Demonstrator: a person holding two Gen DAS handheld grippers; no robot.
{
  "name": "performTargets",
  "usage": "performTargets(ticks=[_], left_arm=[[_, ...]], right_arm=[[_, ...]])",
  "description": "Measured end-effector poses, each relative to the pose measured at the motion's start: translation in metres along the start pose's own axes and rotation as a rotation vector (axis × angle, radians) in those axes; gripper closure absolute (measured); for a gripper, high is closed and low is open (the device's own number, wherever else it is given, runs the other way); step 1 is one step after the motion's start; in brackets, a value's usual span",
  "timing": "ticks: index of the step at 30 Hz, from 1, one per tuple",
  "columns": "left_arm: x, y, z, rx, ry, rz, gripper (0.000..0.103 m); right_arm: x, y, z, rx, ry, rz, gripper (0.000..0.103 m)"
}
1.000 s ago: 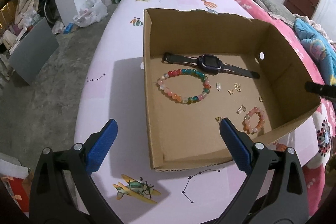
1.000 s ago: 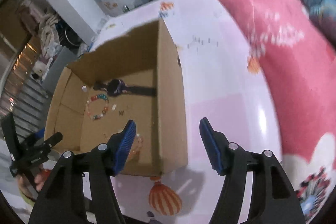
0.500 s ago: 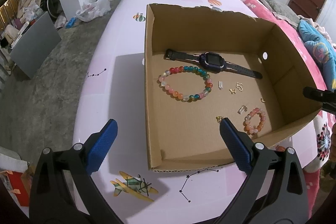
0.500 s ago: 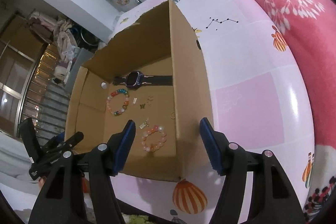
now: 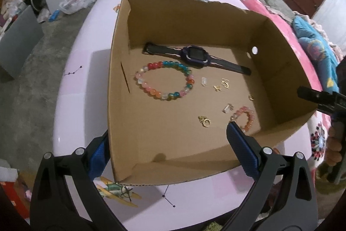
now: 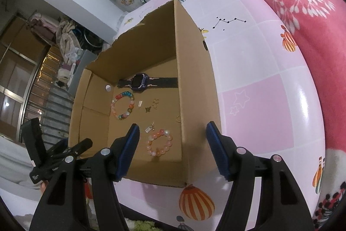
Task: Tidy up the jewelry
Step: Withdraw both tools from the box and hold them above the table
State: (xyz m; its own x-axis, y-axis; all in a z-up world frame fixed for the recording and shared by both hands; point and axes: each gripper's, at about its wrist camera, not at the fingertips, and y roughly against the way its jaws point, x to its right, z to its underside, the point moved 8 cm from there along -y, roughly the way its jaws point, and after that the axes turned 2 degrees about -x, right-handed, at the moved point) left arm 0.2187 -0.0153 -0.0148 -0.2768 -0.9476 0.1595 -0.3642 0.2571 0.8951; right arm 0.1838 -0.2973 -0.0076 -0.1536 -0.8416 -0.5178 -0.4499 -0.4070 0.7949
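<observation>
Pink table [image 5: 86,70], multicoloured bead bracelet [image 5: 164,80]

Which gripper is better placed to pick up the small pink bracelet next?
Right. The right gripper hangs open almost directly over the small pink bracelet; the left gripper straddles the box's opposite corner.

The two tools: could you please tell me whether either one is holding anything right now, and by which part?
Nothing is held. The left tool and the right tool both stand open above the cardboard box, with no jewelry between their pads.
</observation>
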Motion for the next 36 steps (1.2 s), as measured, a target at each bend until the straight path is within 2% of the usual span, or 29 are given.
performTargets(ticks=[6,13,28,36], left_arm=[[0.003,-0.001,0.001,-0.012,0.005,-0.017,0.008],[0.003,0.004,0.003,-0.001,0.016,-0.016,0.008],[0.004,0.013,0.017,-0.002,0.026,-0.031,0.008],[0.005,0.016,0.021,0.035,0.022,-0.031,0.008]], right_arm=[[-0.004,-0.003,-0.001,-0.021,0.019,0.032,0.040],[-0.010,0.000,0.003,-0.005,0.049,0.068,0.040],[-0.008,0.011,0.028,-0.012,0.022,0.058,0.040],[-0.008,0.013,0.020,0.030,0.029,0.057,0.040]])
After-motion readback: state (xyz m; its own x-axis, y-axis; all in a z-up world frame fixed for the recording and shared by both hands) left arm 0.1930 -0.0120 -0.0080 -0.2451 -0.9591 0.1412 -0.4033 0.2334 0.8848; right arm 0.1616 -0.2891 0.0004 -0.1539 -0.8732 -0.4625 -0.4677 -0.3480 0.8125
